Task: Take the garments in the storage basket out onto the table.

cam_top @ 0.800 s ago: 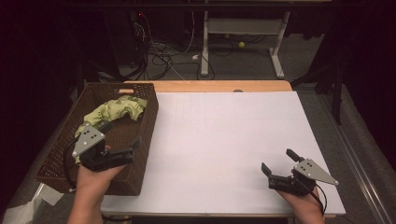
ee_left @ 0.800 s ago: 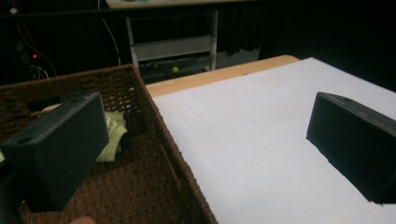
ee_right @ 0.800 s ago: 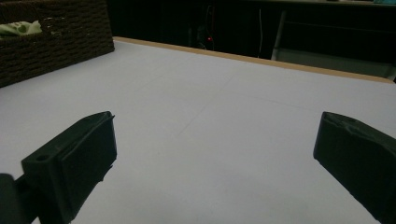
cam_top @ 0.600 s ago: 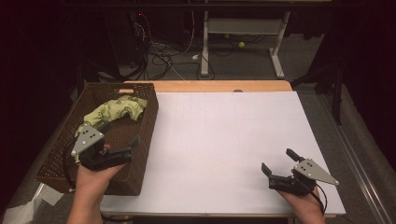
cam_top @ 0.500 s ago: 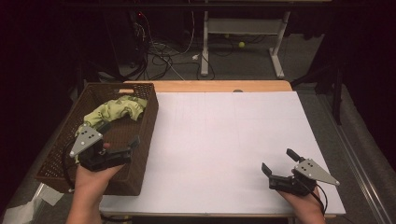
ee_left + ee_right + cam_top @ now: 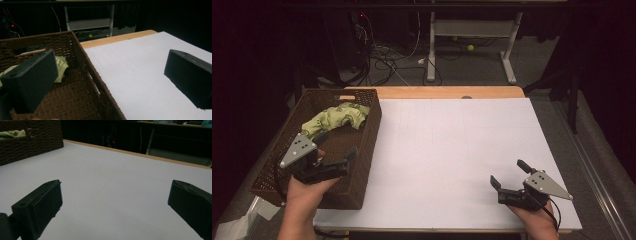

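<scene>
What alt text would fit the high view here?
A person holds an open left hand-held gripper over a brown wicker basket containing a crumpled green cloth. The open right hand-held gripper rests apart on the white table cover.

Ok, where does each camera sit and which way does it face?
High view: above the near edge, looking forward and down on the table; both forearms, left gripper and right gripper show.
Left gripper view: over the basket rim, facing the far edge; its open jaws show.
Right gripper view: low over the table, facing the far-left corner; open jaws.
All share the basket and green cloth.
</scene>
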Motion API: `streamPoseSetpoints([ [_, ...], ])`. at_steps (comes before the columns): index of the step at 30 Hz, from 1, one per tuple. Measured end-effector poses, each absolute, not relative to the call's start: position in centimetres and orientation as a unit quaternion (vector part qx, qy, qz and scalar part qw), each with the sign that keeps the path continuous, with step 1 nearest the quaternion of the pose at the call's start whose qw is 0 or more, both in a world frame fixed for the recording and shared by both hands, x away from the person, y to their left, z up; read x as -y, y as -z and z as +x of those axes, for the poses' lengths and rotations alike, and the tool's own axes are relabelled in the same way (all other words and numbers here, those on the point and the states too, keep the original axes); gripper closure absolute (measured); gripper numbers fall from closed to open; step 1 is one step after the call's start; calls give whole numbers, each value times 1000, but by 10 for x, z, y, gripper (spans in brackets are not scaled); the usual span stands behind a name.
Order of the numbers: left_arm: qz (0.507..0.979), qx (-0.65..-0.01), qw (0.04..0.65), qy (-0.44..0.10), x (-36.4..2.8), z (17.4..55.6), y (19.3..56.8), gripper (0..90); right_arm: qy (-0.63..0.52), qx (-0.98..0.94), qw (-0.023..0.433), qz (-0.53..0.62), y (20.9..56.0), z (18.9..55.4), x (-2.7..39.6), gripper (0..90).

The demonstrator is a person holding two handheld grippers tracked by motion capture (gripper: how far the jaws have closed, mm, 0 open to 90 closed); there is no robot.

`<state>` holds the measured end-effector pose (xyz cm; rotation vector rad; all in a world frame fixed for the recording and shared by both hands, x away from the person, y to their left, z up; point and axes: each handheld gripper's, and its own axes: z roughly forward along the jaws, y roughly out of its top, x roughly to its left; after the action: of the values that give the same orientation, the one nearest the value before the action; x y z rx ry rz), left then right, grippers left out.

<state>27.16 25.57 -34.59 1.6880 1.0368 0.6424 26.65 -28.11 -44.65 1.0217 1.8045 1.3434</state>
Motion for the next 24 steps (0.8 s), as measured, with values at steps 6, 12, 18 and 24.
streamPoseSetpoints([
  [6, 702, -425, 507, -261, -271, 272, 344, 0, -514, -689, 326, 393, 447, 268, 282, 0],
  [12, 695, -436, 507, -266, -287, 273, 349, 0, -513, -692, 325, 392, 448, 268, 281, 0],
  [18, 685, -447, 504, -277, -304, 271, 350, 0, -507, -696, 324, 392, 449, 268, 278, 0],
  [24, 679, -460, 494, -288, -323, 267, 353, 0, -511, -691, 322, 396, 449, 269, 281, 0],
])
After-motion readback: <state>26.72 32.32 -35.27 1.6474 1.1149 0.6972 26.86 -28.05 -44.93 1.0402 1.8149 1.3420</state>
